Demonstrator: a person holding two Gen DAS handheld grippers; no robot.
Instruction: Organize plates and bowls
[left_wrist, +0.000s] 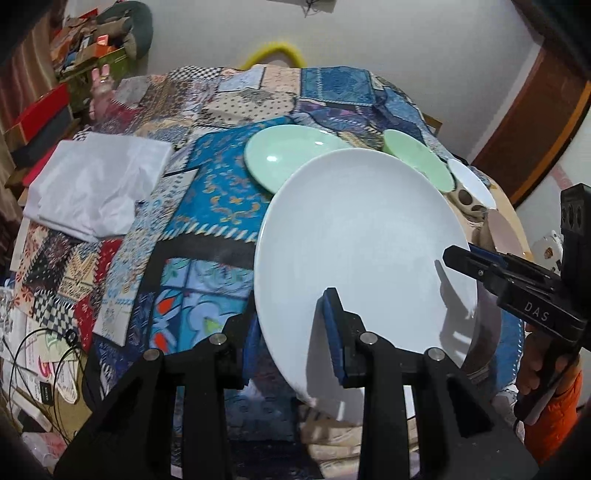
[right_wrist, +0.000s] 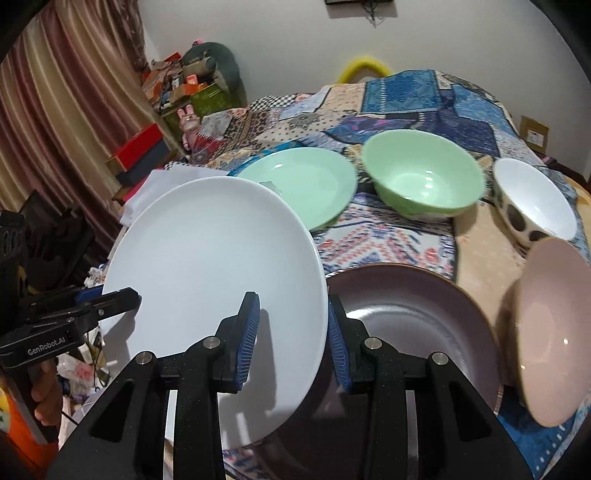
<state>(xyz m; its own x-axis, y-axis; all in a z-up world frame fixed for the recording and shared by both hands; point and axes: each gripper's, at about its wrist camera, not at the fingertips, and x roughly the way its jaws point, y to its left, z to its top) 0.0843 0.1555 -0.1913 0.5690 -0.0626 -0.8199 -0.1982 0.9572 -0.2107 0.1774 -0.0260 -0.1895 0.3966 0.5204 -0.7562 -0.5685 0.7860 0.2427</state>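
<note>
A large white plate (left_wrist: 362, 240) is held tilted above the patchwork cloth, and it also shows in the right wrist view (right_wrist: 207, 266). My left gripper (left_wrist: 291, 332) is shut on its near rim. My right gripper (right_wrist: 291, 332) is shut on its opposite rim and appears in the left wrist view (left_wrist: 461, 262). Below the plate lies a mauve plate (right_wrist: 413, 317). Beyond are a green plate (right_wrist: 306, 181), a green bowl (right_wrist: 424, 177), a spotted white bowl (right_wrist: 532, 199) and a pink bowl (right_wrist: 550, 325).
The patchwork cloth (left_wrist: 207, 206) covers the surface. A folded white cloth (left_wrist: 96, 181) lies at the left. Boxes and clutter (left_wrist: 74, 66) stand at the far left by a curtain (right_wrist: 55, 122). Cables (left_wrist: 48, 362) lie at the near left.
</note>
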